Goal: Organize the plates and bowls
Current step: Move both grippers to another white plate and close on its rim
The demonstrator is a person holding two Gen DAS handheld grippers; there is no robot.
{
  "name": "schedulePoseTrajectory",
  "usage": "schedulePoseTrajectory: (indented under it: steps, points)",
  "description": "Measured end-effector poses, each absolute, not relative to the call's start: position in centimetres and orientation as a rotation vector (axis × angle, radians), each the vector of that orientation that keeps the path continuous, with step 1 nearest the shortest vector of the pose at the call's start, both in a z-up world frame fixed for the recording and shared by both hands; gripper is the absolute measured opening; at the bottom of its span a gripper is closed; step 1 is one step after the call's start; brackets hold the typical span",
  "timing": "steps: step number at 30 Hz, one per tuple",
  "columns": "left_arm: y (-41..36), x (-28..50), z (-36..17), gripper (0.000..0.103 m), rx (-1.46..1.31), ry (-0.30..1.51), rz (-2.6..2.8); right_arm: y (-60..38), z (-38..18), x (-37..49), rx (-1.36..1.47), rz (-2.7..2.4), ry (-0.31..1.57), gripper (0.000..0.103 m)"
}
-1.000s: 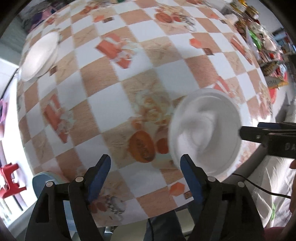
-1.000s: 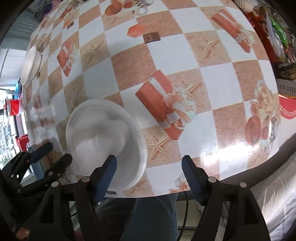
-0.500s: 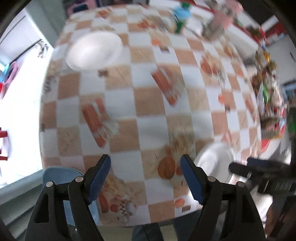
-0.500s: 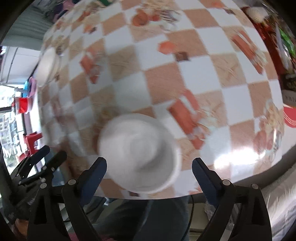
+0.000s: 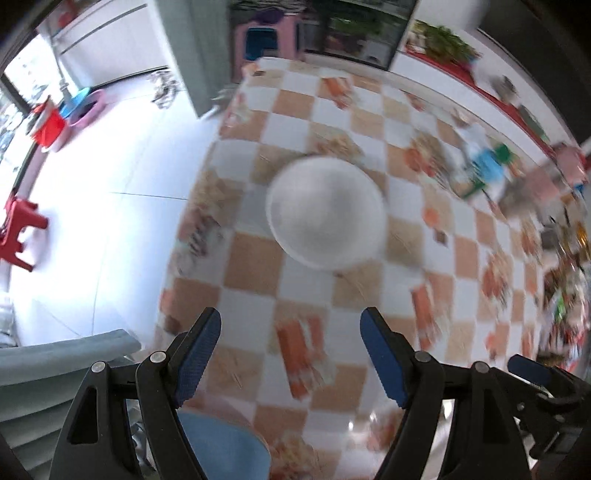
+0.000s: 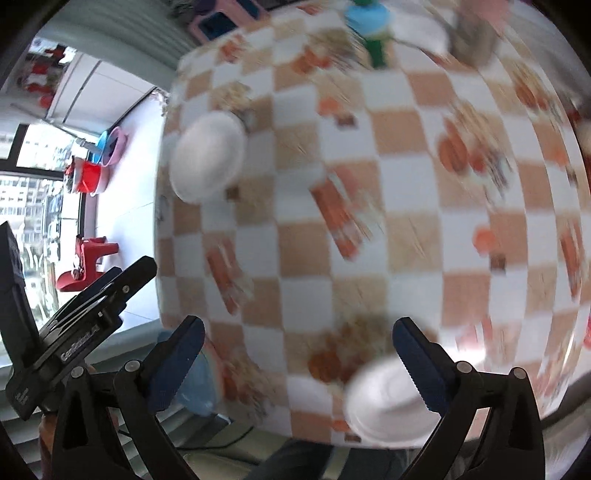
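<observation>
A white bowl (image 5: 327,210) sits on the checkered tablecloth near the table's left edge, ahead of my left gripper (image 5: 290,354), which is open and empty above the table. The same bowl shows at the left in the right wrist view (image 6: 207,157). A second white dish (image 6: 388,402) lies at the table's near edge, just under my right gripper (image 6: 295,358), which is open and empty. The left gripper's body (image 6: 81,332) shows at the left of the right wrist view. Both views are motion-blurred.
The table (image 5: 461,258) carries bottles, a blue-and-green container (image 6: 369,22) and packets along its far and right sides. A blue chair (image 5: 221,446) stands at the near left edge. Red stools (image 5: 18,229) and tubs stand on the white floor to the left.
Both grippers have pulled back and swung up and to the left. The far bowl now lies ahead of the left gripper, and the near dish has dropped to the bottom of the right view.
</observation>
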State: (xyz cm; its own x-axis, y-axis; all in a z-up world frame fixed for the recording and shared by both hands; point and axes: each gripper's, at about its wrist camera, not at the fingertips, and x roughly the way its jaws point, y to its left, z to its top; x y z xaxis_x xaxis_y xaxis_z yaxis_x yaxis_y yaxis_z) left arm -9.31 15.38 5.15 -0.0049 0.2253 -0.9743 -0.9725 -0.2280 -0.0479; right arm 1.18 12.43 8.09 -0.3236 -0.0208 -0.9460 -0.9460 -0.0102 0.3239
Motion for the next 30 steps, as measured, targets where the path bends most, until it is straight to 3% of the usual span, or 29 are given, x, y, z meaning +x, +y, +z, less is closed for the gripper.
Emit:
schedulePoseTrajectory:
  steps: [9,16,28,29,30]
  points:
    - [21.3,-11.3,-0.1,0.081,-1.188,0.987,1.547,20.4,3.4,-4.6,-1.162,1.422,1.298,0.103]
    - [24.6,-12.8,-2.8,0.081,-1.203,0.999,1.566,23.5,-1.2,-5.6,-1.184,1.404,1.297,0.103]
    - [27.7,-12.2,-6.3,0.081,-1.176,1.086,1.524,25.2,-4.0,-7.7,-1.221,1.446,1.272,0.102]
    - [27.7,-12.1,-6.4,0.08,-1.173,1.092,1.521,25.1,-4.2,-7.9,-1.219,1.454,1.273,0.095]
    - [27.6,-11.9,-6.5,0.072,-1.169,1.09,1.515,25.0,-4.3,-8.1,-1.215,1.462,1.276,0.089]
